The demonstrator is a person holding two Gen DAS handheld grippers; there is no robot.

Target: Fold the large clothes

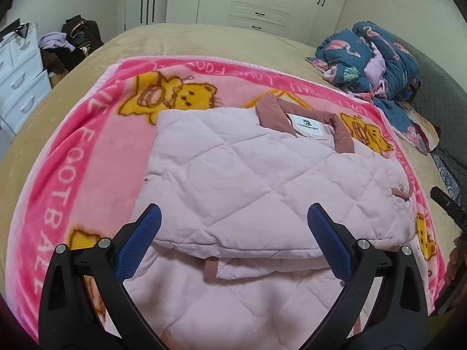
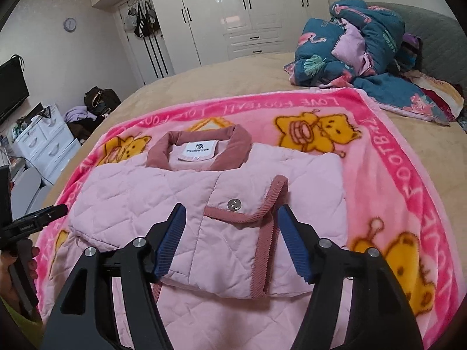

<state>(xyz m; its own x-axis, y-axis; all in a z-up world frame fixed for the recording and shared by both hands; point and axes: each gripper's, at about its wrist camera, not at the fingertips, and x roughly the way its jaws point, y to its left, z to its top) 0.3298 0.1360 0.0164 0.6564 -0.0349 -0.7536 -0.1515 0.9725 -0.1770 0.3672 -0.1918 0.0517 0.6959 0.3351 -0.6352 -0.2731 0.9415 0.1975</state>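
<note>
A pale pink quilted jacket [image 1: 251, 175] with a dusty-rose collar lies on a pink cartoon blanket [image 1: 87, 134] on the bed, its sides and sleeves folded over its middle. My left gripper [image 1: 233, 218] is open and empty, hovering over the jacket's near left part. In the right wrist view the jacket [image 2: 140, 198] shows a rose-trimmed cuff with a snap button [image 2: 233, 204]. My right gripper [image 2: 232, 218] is open and empty above that cuff. The left gripper's tip [image 2: 43, 214] shows at the left edge there.
The blanket [image 2: 408, 175] covers a tan bed [image 1: 189, 40]. A heap of blue flamingo-print bedding [image 1: 376, 55] lies at the far right. White drawers [image 1: 17, 78] and a clothes pile [image 1: 70, 40] stand left of the bed. White wardrobes [image 2: 248, 8] line the back wall.
</note>
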